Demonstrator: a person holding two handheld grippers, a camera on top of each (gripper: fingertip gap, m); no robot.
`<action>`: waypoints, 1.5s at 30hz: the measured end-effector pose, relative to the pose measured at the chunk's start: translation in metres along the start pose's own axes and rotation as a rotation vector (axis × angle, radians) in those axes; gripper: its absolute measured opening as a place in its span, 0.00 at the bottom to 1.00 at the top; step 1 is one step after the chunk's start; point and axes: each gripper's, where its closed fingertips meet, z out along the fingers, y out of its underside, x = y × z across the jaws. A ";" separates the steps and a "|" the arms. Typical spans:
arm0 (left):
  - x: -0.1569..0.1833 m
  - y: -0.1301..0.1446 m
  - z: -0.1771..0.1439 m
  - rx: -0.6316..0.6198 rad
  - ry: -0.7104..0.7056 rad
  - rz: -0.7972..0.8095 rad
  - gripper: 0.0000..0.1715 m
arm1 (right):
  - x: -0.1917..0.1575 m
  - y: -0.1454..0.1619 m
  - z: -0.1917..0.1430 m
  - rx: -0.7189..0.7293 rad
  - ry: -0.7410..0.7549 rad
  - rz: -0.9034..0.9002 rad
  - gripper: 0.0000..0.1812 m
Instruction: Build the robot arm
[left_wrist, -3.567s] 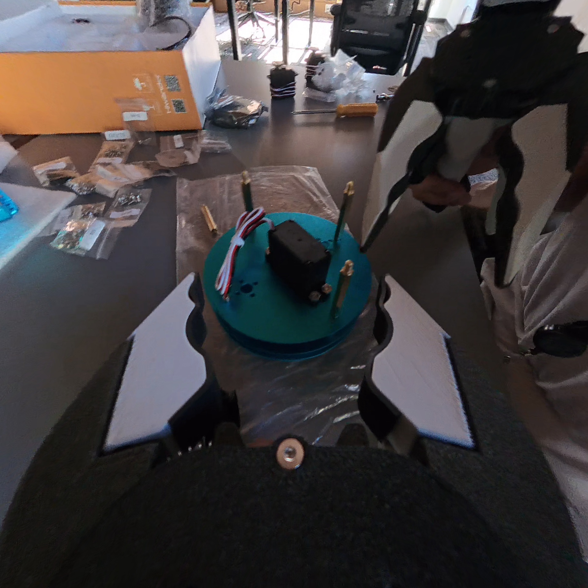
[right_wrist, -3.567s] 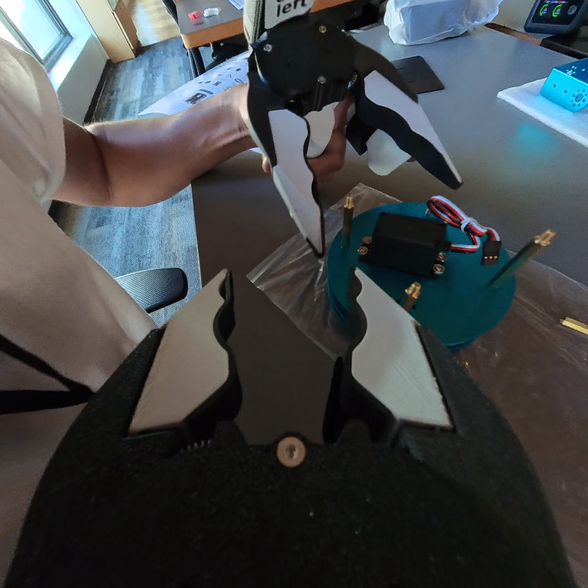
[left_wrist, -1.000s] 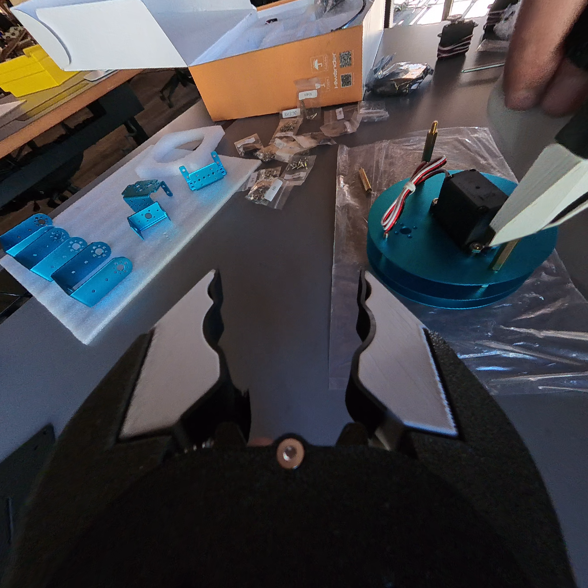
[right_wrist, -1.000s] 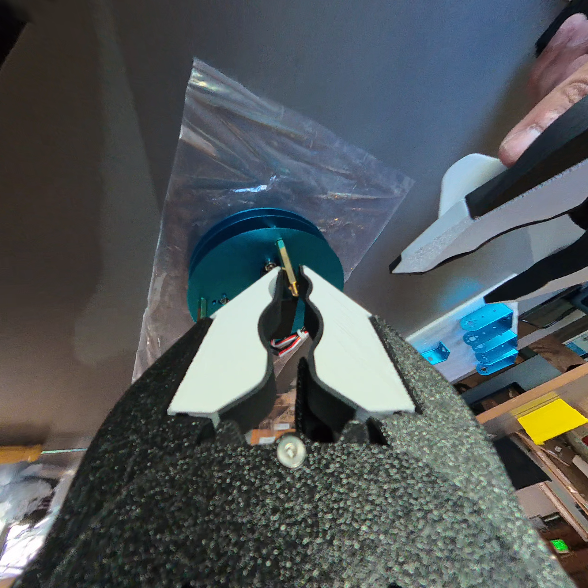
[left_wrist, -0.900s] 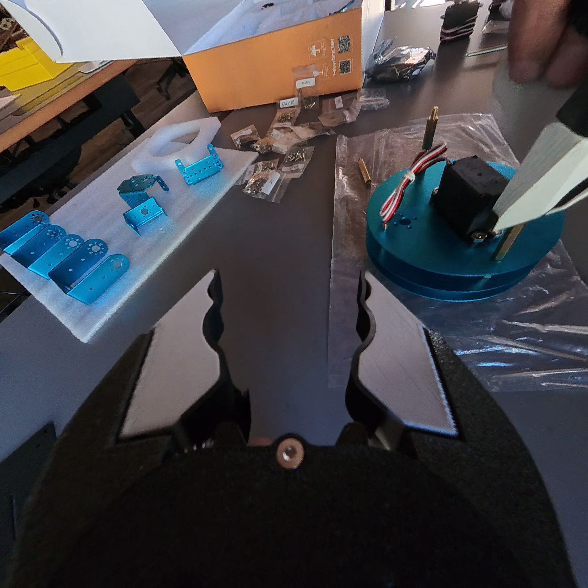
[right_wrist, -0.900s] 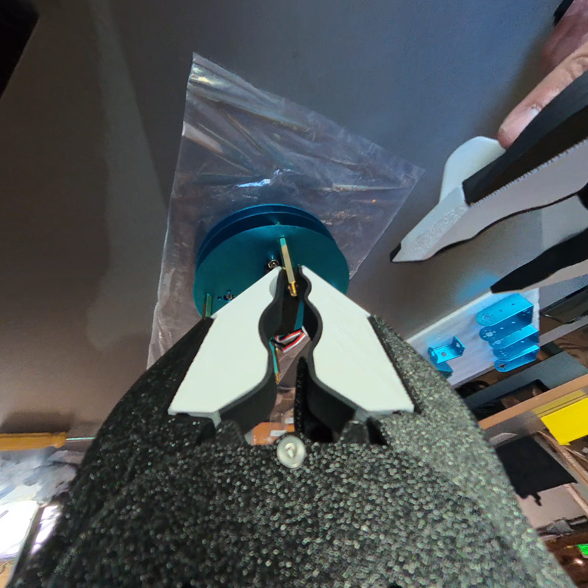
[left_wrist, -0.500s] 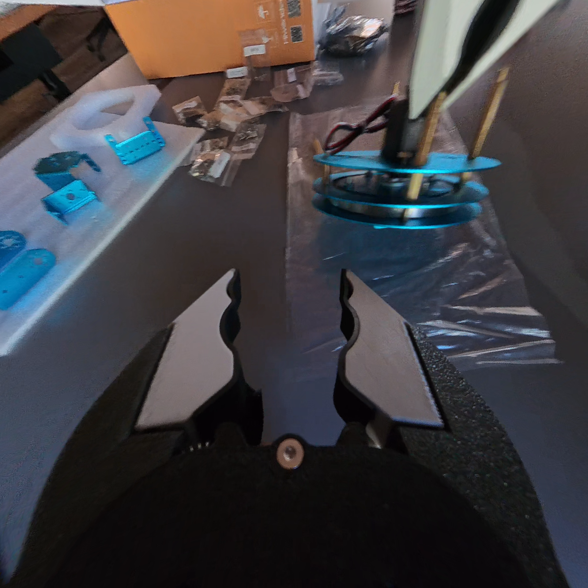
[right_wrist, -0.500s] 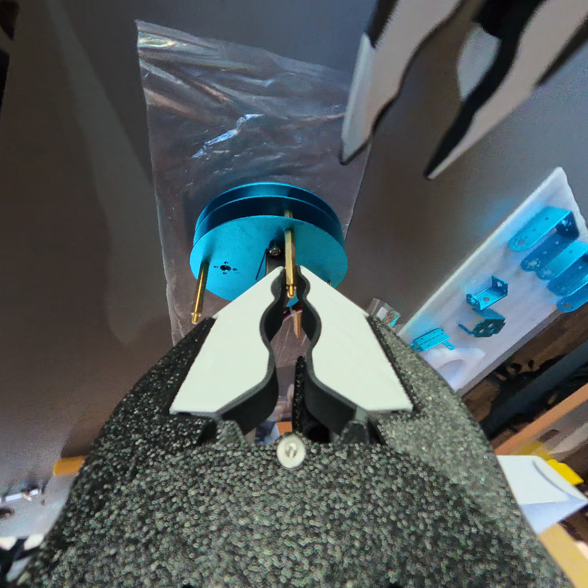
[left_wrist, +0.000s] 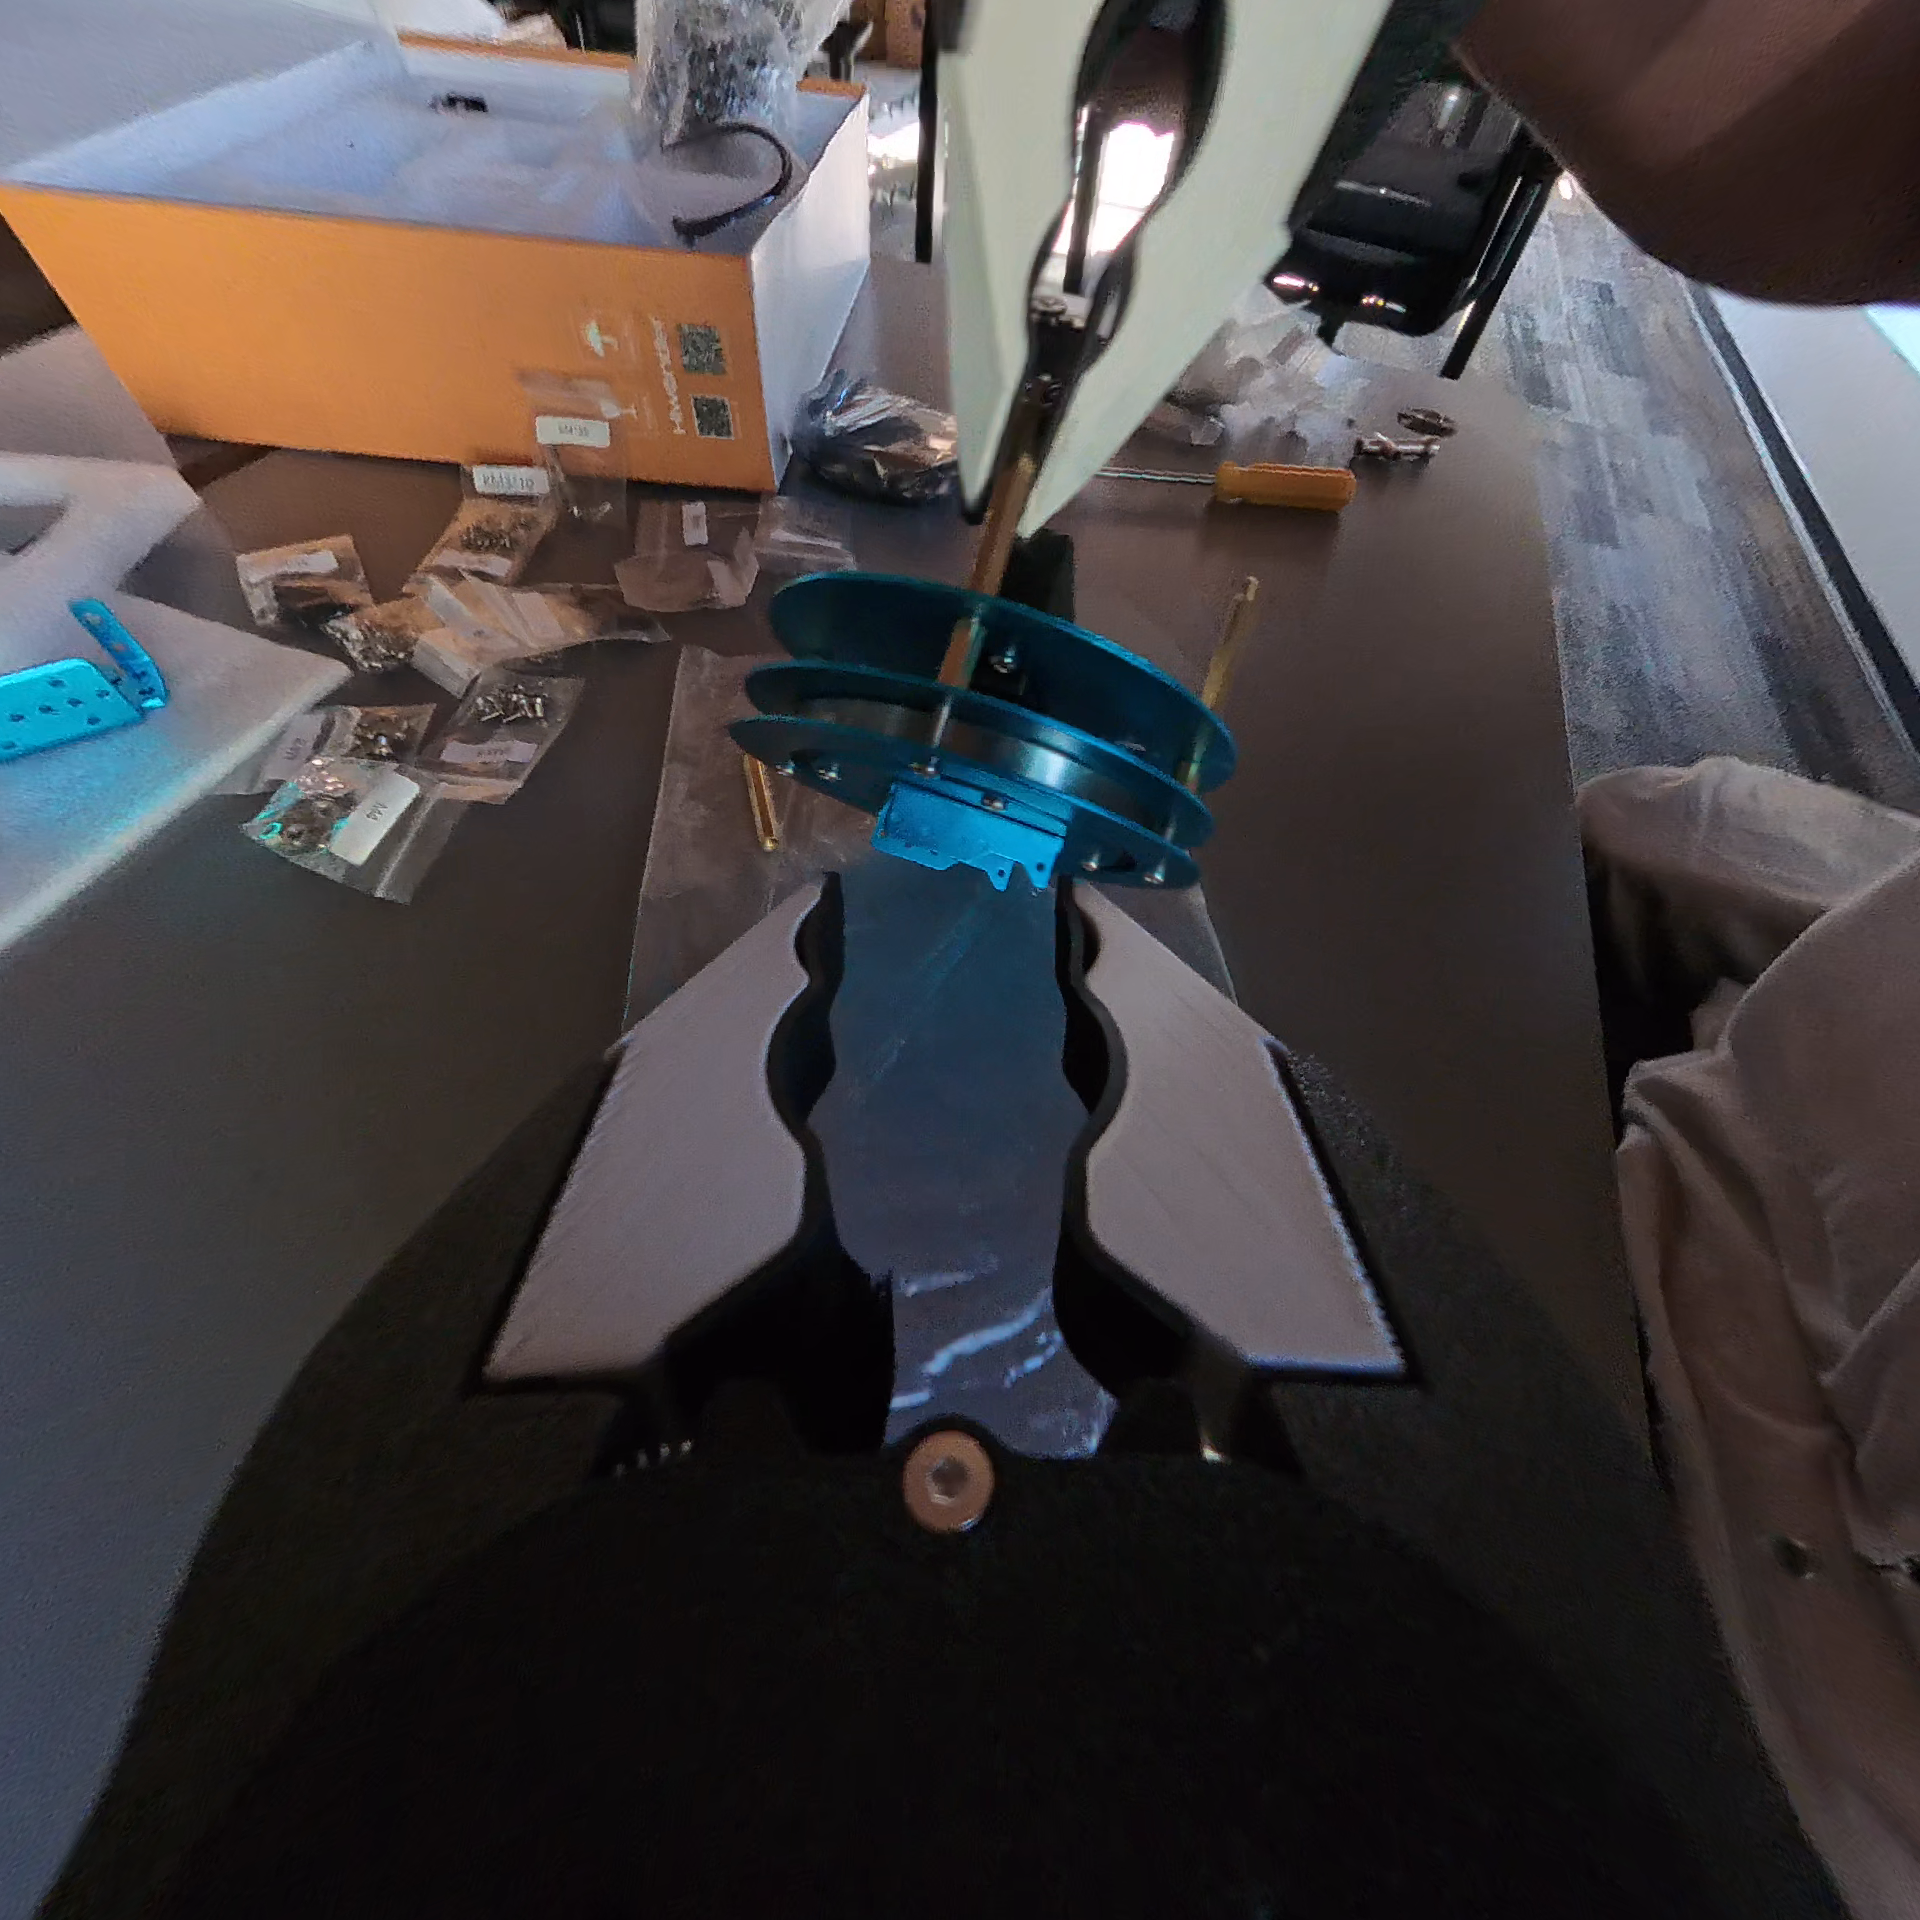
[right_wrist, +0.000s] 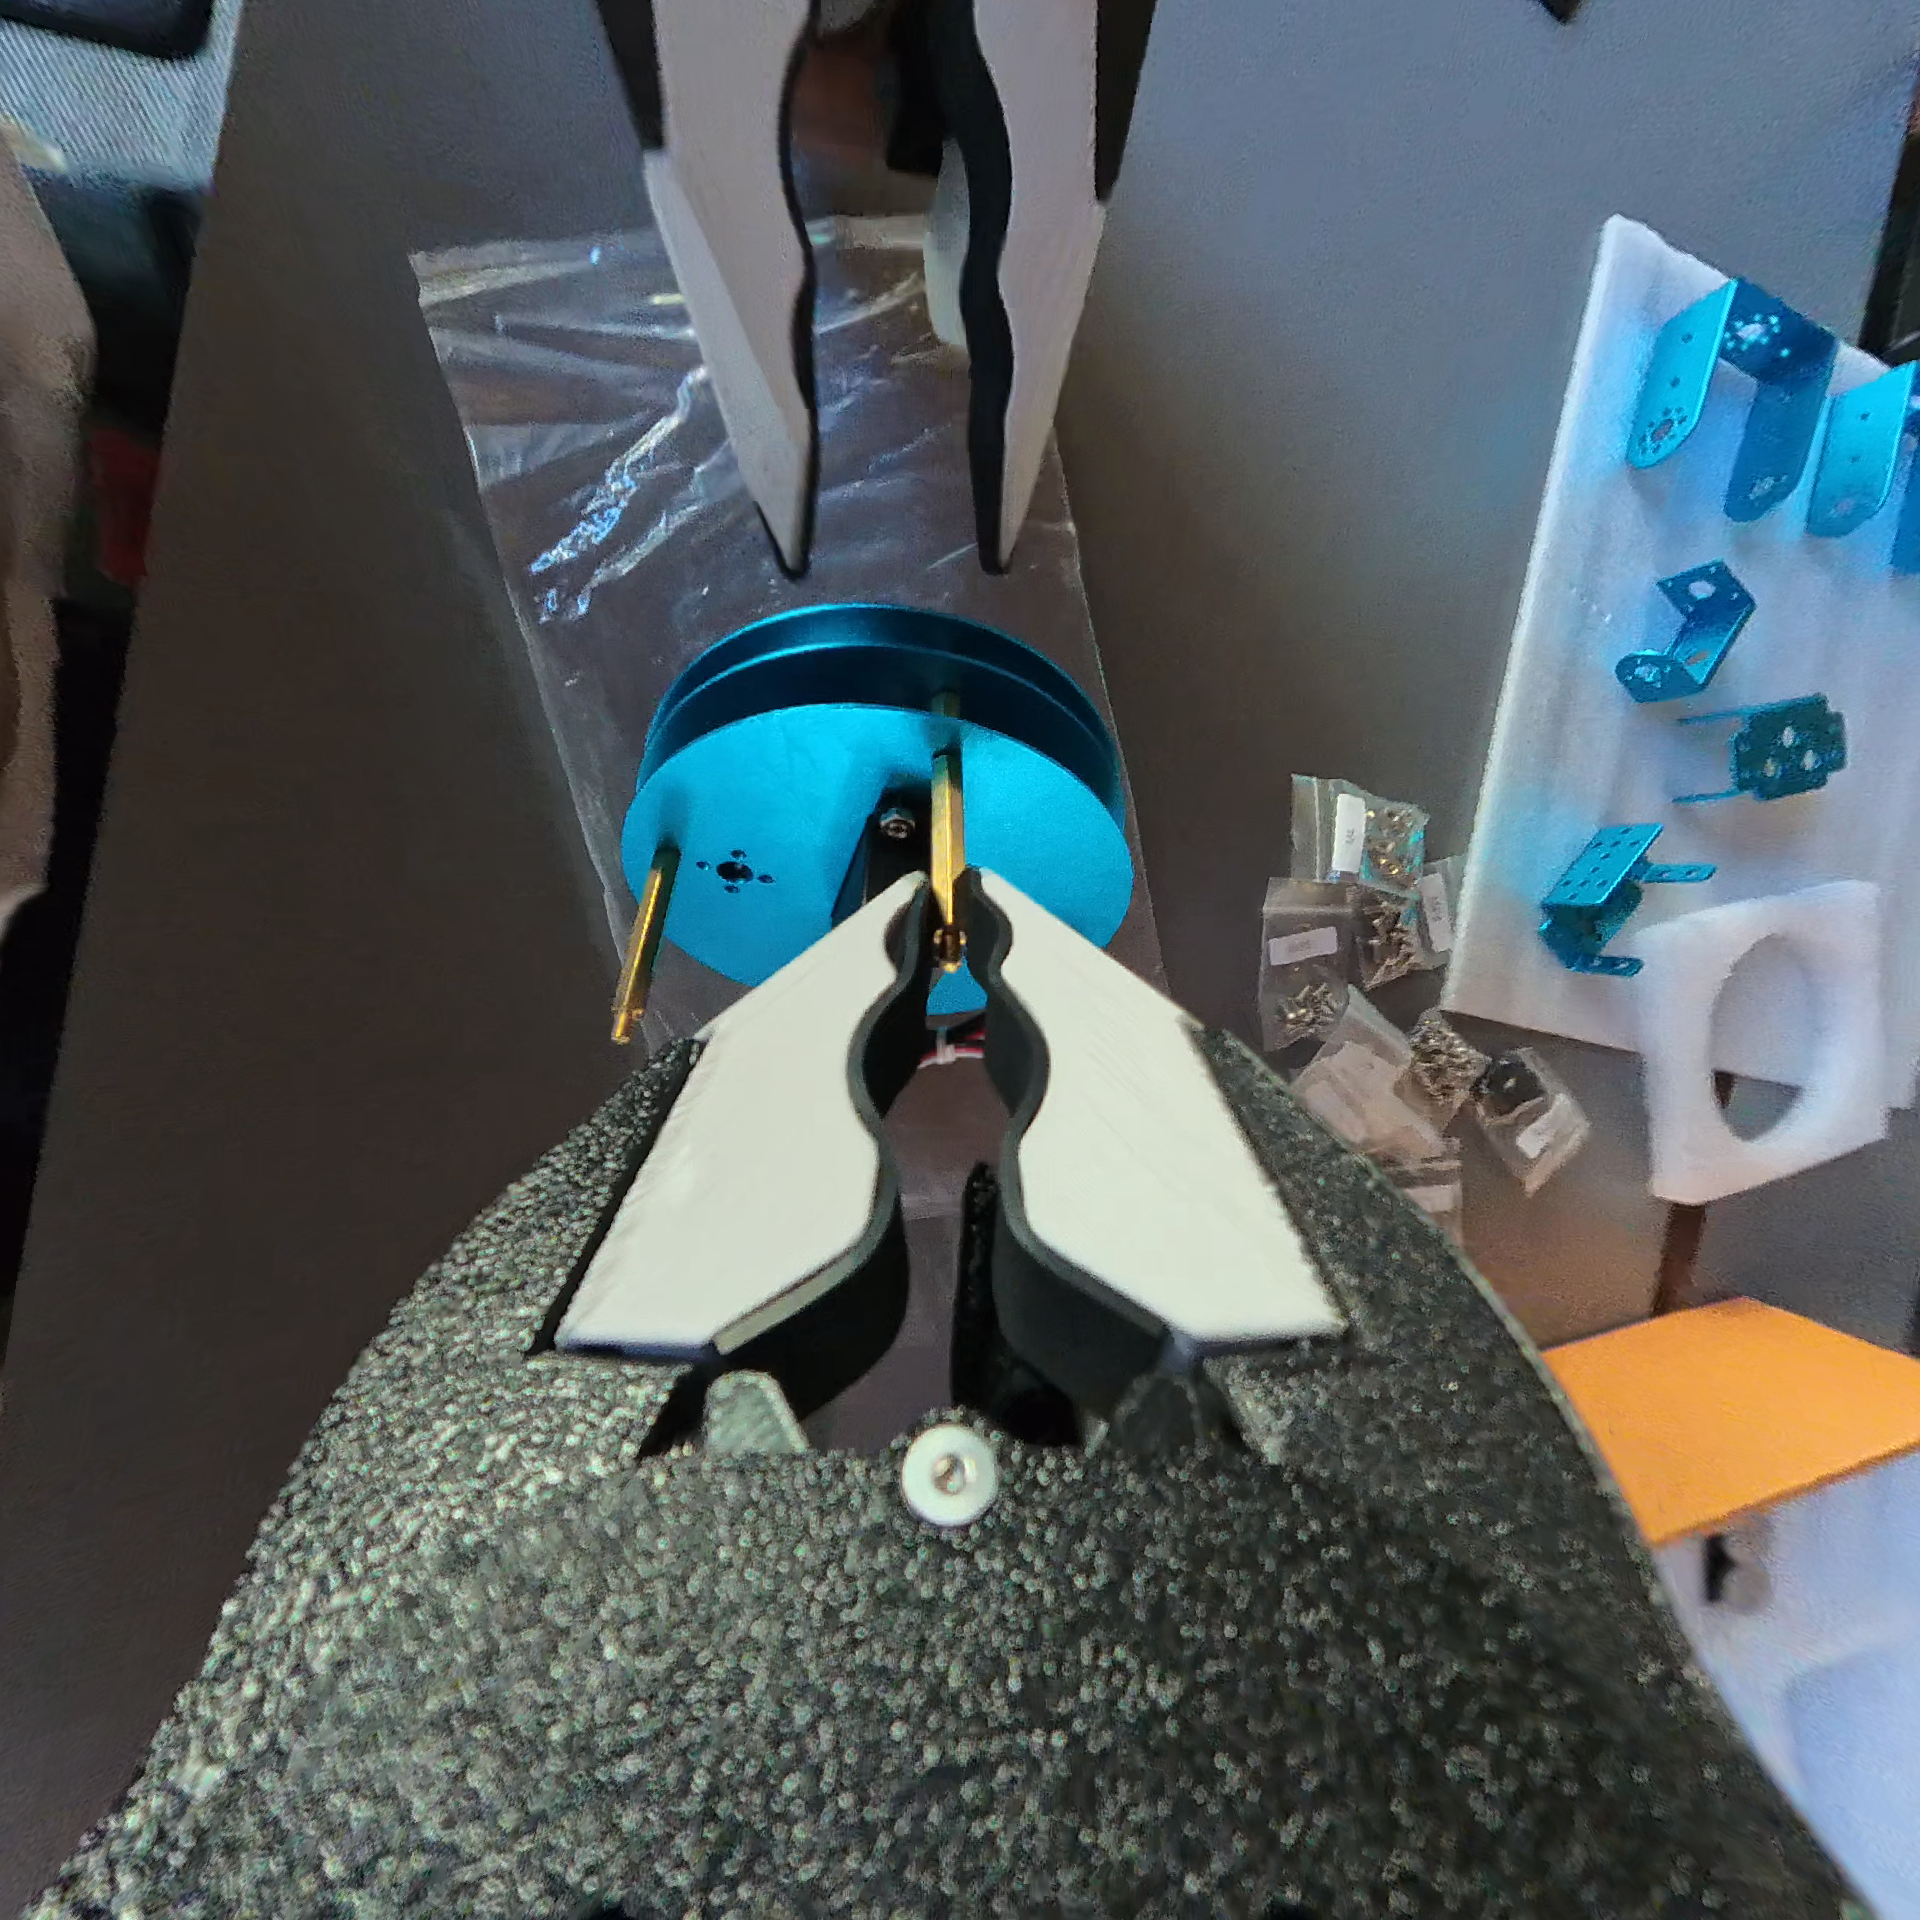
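Gripping: right gripper (right_wrist: 943, 894), pointing steeply down, jaws pinched on a brass standoff post (right_wrist: 943, 831).
Assembly: stacked blue metal discs (left_wrist: 977, 717) hang tilted above the clear plastic sheet (left_wrist: 935, 1039).
Left gripper (left_wrist: 940, 904): level, half open, empty, discs at 12 o'clock.

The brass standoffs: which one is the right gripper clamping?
The right gripper clamps the brass standoff beside the black servo; the other brass post stands free at the disc's edge.

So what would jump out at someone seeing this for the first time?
The stack of round blue metal discs hanging in the air over a clear plastic sheet, lifted by one brass post pinched in the right tool. The left tool waits open just beneath it.
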 end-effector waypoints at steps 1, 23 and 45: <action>-0.004 -0.001 0.007 -0.012 0.011 -0.033 0.24 | 0.001 0.003 -0.002 0.032 -0.008 0.024 0.02; 0.001 -0.058 0.069 0.137 0.442 0.104 0.30 | -0.009 0.057 -0.034 0.345 0.022 0.196 0.02; 0.021 -0.080 0.102 -0.616 0.455 0.388 0.12 | -0.010 0.083 -0.039 0.396 0.153 0.152 0.02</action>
